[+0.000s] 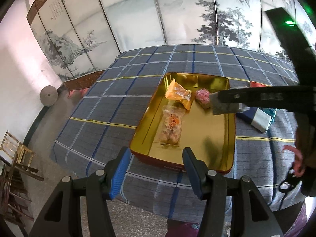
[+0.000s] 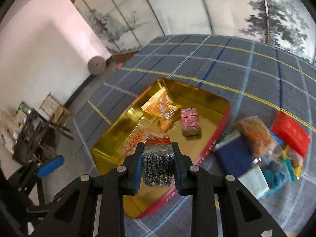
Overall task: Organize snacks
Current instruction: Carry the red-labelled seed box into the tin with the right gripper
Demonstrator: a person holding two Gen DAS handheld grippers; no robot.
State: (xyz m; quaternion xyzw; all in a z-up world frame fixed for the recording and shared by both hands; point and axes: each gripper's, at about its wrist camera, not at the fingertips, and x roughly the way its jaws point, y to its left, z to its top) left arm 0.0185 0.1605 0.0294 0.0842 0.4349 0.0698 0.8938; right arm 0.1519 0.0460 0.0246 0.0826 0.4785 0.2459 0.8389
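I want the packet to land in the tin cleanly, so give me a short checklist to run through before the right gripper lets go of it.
1. Grip on the clear packet of dark seeded snack: ok, the right gripper is shut on it from both sides.
2. Packet above the gold-lined tin tray with red rim: ok, the right wrist view shows it over the tray's near part.
3. Free floor in the tray: ok, bare gold lies right of the clear packet of pale puffs.
4. Orange packet and pink wrapped block clear of the drop: ok, both at the far end.
5. Left gripper out of the way: ok, open and empty at the near rim.
6. Height above the floor: cannot tell.
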